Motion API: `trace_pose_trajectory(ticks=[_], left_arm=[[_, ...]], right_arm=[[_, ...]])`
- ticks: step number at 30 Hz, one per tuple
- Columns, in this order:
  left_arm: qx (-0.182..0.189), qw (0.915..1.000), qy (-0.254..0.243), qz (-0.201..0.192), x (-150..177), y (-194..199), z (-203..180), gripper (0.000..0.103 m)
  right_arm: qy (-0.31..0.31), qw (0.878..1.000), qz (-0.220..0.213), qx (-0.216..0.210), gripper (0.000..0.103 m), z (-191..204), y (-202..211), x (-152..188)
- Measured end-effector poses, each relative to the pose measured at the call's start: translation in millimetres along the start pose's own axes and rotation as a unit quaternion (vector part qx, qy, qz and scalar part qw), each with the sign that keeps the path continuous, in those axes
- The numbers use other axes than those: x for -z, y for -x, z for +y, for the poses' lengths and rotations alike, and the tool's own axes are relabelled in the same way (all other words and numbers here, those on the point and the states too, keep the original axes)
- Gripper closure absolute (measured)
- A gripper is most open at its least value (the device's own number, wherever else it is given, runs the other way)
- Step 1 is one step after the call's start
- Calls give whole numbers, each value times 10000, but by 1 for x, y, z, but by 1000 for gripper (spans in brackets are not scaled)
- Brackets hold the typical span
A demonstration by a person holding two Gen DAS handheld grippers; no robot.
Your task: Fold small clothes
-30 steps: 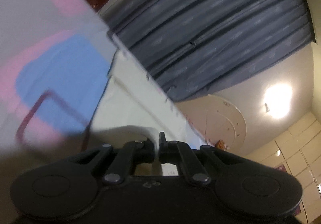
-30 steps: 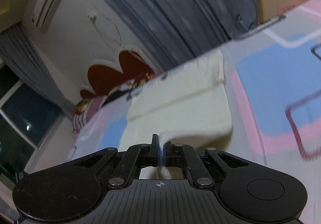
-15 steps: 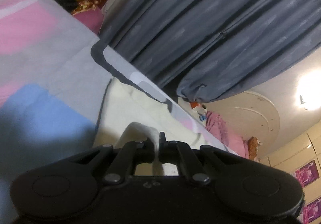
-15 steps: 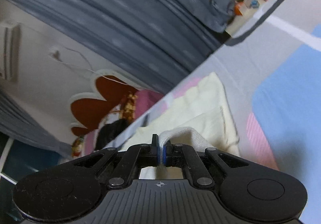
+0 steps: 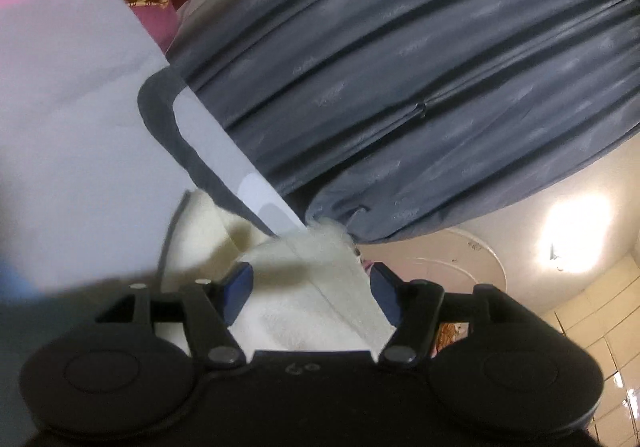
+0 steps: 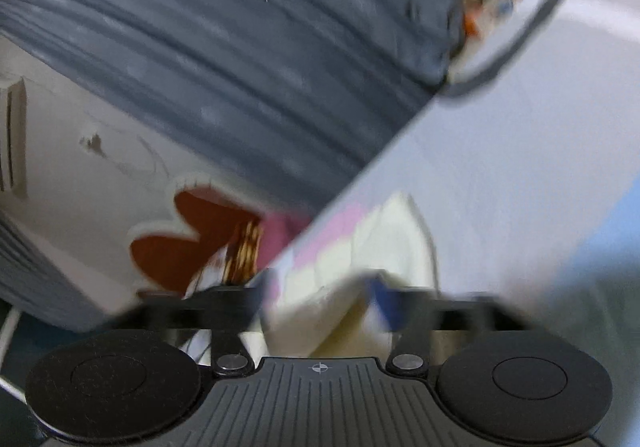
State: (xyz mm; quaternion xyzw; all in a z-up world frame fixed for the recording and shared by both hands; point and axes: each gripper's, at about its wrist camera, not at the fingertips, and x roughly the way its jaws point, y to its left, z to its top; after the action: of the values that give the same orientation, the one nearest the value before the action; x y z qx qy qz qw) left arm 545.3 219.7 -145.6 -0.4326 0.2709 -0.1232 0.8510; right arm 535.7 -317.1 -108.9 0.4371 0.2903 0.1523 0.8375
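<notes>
Left gripper [image 5: 310, 287]: jaws spread apart, nothing clamped; the cream garment [image 5: 316, 311] lies between and beneath the blue pads [image 5: 236, 289]. Right gripper [image 6: 320, 297]: jaws likewise released, view blurred, straddling the same folded garment [image 6: 336, 311]. The garment rests on the patterned bedsheet [image 5: 80, 151], near its edge, beside the grey curtain [image 5: 400, 67].

Curtain [image 5: 400, 67] close ahead; bedsheet [image 5: 72, 107] apparently bare.
</notes>
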Motion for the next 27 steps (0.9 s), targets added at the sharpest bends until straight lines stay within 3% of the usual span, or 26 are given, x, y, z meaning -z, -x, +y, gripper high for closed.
trace_pose_trajectory(ticks=[4, 6, 10, 13, 14, 15, 16, 18, 20, 23, 25, 27], left_arm=[[-464, 9949, -890, 28, 4, 7, -10, 40], [-913, 9852, -1447, 138, 10, 1, -17, 42], [-1329, 9642, -2273, 323, 23, -8, -33, 44], [-1710, 9447, -2779, 340, 32, -15, -43, 66], [-1766, 9412, -2864, 318, 34, -18, -42, 80], [-1740, 9414, -2875, 289, 35, -18, -41, 91], [-1728, 9422, -2861, 228, 34, -16, -44, 100], [-1529, 9483, -2780, -86, 32, -2, -47, 100], [-1429, 9491, -2799, -221, 29, 4, -50, 100], [-1752, 9384, -2979, 11, 29, -17, -48, 100], [-1910, 9360, -2949, 236, 29, -33, -41, 97], [-1917, 9374, -2899, 204, 27, -31, -42, 93]], right_arm=[[1000, 9949, 119, 112, 30, 22, 7, 9], [1692, 9847, 271, 305, 44, 34, 5, 17], [2468, 9657, 407, 701, 47, 53, -9, 36], [2773, 9531, 638, 1031, 51, 59, -24, 47], [2925, 9464, 715, 1170, 71, 60, -27, 53], [3068, 9394, 758, 1328, 95, 63, -33, 60], [3196, 9342, 738, 1406, 100, 65, -37, 68], [3268, 9315, 606, 1477, 101, 65, -34, 75], [3199, 9336, 404, 1566, 101, 66, -21, 76], [3344, 9278, 369, 1611, 101, 64, -12, 79], [3277, 9246, 723, 1800, 101, 54, -28, 78], [3329, 9226, 598, 1854, 101, 53, -31, 80]])
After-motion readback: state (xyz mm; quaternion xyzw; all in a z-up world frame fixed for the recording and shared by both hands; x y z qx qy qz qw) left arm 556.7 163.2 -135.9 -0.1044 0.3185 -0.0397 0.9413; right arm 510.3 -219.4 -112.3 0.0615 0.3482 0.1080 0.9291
